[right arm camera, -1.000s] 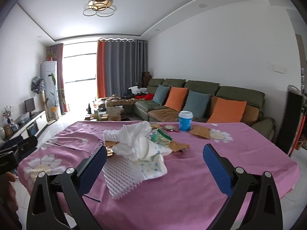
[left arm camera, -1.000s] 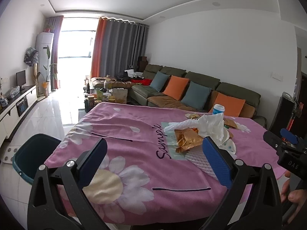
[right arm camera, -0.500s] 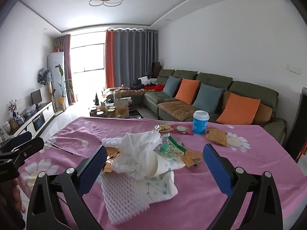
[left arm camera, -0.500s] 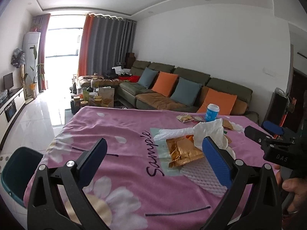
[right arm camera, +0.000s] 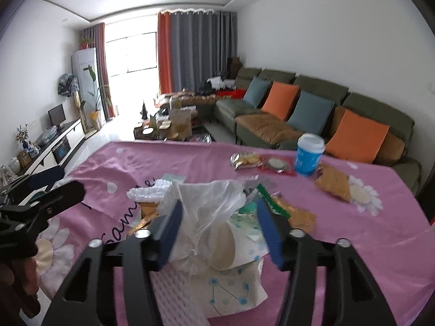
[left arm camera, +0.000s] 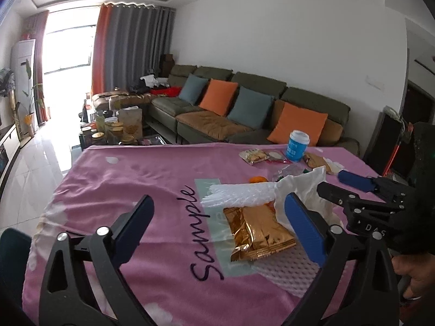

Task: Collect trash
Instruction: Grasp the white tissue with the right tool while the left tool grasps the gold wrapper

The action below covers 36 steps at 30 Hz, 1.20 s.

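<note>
Trash lies heaped on a table under a pink flowered cloth (left arm camera: 141, 174) printed with the word "Sample". From the left wrist view, the left gripper (left arm camera: 217, 225) has its jaws wide but closing, with only cloth and the near edge of the heap between them; the pads touch nothing. A gold foil snack packet (left arm camera: 258, 233) sits just inside its right-hand pad, lying on a sheet of white foam netting (left arm camera: 288, 271), and a second piece of white foam netting (left arm camera: 239, 197) stretches across just beyond the fingertips. Further ahead of the tips are a small orange fruit (left arm camera: 257, 179), two snack wrappers (left arm camera: 263, 156) and a blue paper cup with a white lid (left arm camera: 296, 146), well apart from the jaws.

From the right wrist view, the right gripper (right arm camera: 217, 222) has its jaws about half way in and closing around a crumpled white plastic bag (right arm camera: 209, 206); the bag and a beige paper cup (right arm camera: 221, 244) lie between the blue pads, and the left-hand pad looks to be against the plastic, though a firm clamp cannot be told. A white sheet with blue dots (right arm camera: 231, 288) lies under the bag, below the jaws. A green and gold wrapper (right arm camera: 282, 206) lies just outside the right-hand pad. The other gripper shows at the left edge, held in a hand (right arm camera: 19, 279)
</note>
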Motion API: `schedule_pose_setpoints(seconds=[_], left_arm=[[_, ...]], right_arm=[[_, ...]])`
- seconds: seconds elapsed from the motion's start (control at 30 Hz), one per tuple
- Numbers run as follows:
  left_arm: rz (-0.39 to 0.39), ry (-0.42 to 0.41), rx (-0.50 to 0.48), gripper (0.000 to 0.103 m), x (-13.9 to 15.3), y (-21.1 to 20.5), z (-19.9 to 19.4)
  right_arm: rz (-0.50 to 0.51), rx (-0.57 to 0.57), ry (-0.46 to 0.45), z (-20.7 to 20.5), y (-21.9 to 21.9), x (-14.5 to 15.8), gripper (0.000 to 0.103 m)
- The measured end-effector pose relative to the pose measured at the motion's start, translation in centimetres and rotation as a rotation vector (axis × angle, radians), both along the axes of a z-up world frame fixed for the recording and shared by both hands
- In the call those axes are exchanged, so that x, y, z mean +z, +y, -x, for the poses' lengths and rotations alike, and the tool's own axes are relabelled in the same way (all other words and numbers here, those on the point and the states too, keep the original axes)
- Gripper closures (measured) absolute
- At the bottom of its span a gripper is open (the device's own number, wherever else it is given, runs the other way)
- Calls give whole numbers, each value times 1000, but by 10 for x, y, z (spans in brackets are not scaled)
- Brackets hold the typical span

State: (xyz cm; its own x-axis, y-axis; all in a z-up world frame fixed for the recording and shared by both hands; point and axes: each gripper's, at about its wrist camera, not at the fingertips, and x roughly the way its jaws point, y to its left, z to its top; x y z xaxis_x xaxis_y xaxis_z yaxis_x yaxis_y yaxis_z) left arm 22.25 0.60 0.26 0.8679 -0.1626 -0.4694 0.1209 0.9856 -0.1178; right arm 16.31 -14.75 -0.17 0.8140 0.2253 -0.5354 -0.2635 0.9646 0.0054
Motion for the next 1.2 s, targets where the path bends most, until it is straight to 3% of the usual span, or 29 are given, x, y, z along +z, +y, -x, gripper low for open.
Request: schedule_pose_setpoints(seconds=[0.17,0.4,0.67,0.8,0.97,1.2], left_arm=[[-5,45,-57,21,-10,-12,-27],[1,104,-120,32,-27,-23,-50],[7,132,-167,59,-37,-33,-71],[3,149,-176,64,-43,-38,-79],[-12,178,-180,91,-49,-39,-84],[-3,171,-191,96,-46,-34,-80]], right_arm=[[-36,18,52,-15,0,-7,64],[-96,56,89,-24,-1,-10,93],[-189,78,57,-19,-13,5,96],[-218,80,39,-15,-18,14,96],[-248,91,19,-10,-24,23,96],[-262,84,-9,-6,-31,30,96]])
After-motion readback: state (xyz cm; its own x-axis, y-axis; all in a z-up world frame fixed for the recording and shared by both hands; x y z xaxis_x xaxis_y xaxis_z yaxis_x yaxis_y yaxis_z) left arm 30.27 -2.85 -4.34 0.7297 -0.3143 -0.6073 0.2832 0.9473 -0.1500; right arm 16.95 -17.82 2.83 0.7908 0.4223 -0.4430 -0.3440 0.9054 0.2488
